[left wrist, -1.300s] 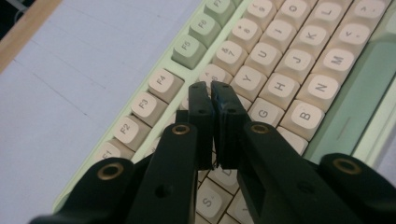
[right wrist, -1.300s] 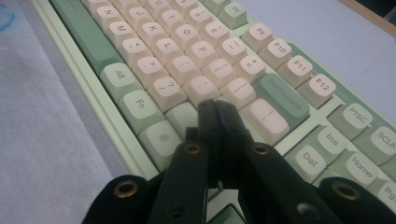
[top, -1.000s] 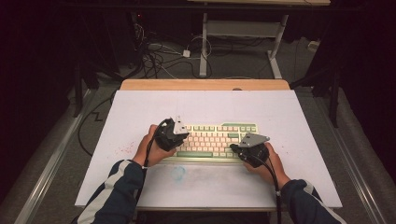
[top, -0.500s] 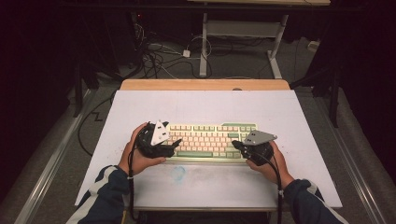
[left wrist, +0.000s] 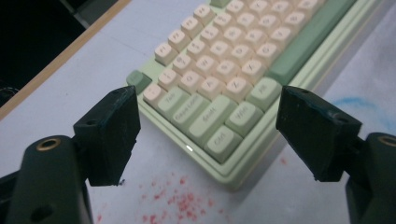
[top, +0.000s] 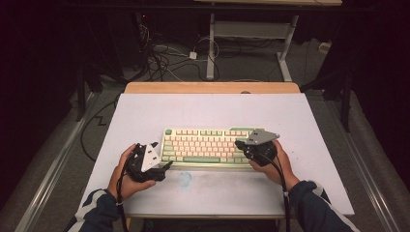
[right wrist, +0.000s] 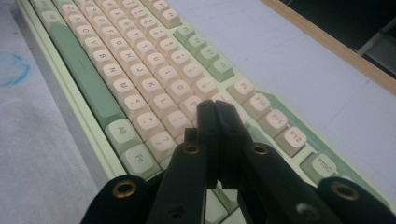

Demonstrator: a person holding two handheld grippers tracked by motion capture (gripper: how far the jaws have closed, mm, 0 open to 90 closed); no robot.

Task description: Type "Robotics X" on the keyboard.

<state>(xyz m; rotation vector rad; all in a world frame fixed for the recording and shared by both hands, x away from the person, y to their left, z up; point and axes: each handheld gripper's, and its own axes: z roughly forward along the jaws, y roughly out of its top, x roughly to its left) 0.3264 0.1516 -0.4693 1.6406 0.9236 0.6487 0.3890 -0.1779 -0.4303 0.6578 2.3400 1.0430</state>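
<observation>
Now left tongs (left wrist: 205, 135) just opened (nothing between), beside keyboard (left wrist: 233, 60), right tongs (right wrist: 215, 109) closed.

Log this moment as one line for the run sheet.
left gripper: jaws just opened, nothing between, off keyboard left end | right gripper: shut, tips over right-side keys | table: paint smudges

There is one light green keyboard with cream keys (top: 203, 146), two black grippers, one (top: 167, 166) and two (top: 238, 144), and one white table (top: 212, 108).
</observation>
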